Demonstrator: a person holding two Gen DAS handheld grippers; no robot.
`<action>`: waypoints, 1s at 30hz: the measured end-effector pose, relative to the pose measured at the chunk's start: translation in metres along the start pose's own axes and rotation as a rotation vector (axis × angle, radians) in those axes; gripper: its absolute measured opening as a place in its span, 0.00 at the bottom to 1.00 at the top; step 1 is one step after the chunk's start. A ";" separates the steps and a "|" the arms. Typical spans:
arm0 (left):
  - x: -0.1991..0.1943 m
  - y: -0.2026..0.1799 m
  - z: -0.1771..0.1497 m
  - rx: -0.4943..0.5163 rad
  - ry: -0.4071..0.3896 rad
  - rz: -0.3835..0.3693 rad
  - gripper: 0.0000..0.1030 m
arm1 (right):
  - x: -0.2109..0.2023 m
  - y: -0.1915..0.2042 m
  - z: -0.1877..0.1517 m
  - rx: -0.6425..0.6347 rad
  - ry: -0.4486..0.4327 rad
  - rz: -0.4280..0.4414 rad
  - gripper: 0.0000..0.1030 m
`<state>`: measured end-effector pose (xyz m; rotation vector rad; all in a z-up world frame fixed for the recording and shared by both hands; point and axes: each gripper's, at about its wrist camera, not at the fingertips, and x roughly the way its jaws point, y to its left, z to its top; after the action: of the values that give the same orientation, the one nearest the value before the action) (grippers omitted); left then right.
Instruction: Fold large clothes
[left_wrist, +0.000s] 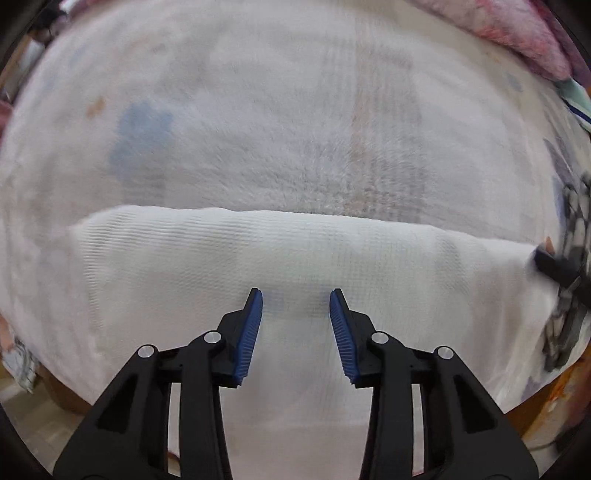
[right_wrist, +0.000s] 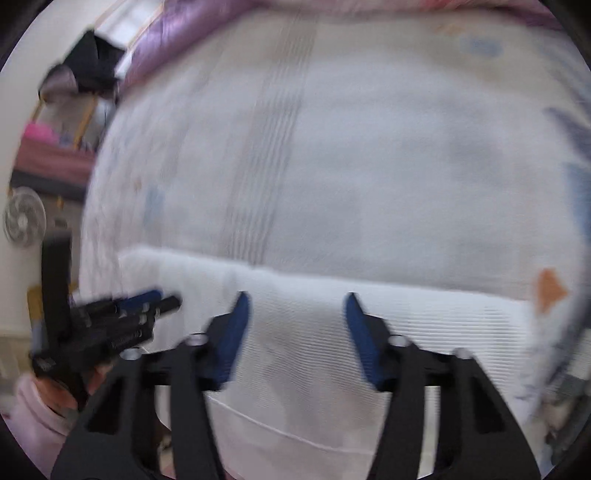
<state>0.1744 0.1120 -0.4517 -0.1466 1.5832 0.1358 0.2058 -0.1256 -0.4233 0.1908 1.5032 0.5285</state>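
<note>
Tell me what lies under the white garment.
The white garment lies on a pale fluffy blanket with faint coloured patches, which shows beyond its far edge. What the garment itself covers cannot be seen. Both grippers, left and right, are open above it.

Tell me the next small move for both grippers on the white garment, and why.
Probably lower both and close on the near fabric. The left gripper and right gripper are open and hold nothing, above the white garment, whose far edge lies folded across the patterned blanket.

Right hand-held gripper (right_wrist: 297, 301) agape — over white garment (right_wrist: 332, 332)
</note>
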 end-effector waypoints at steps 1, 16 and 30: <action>0.007 0.001 0.004 0.004 0.005 0.012 0.37 | 0.013 0.000 -0.002 -0.009 0.030 -0.047 0.29; 0.001 0.113 -0.026 -0.103 0.078 0.298 0.45 | -0.070 -0.154 -0.113 0.401 0.022 -0.212 0.07; 0.022 0.057 -0.129 -0.011 0.012 0.057 0.51 | 0.026 -0.023 -0.170 0.062 0.119 -0.098 0.16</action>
<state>0.0367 0.1444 -0.4715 -0.1112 1.5991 0.1891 0.0444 -0.1677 -0.4702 0.1350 1.6376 0.4215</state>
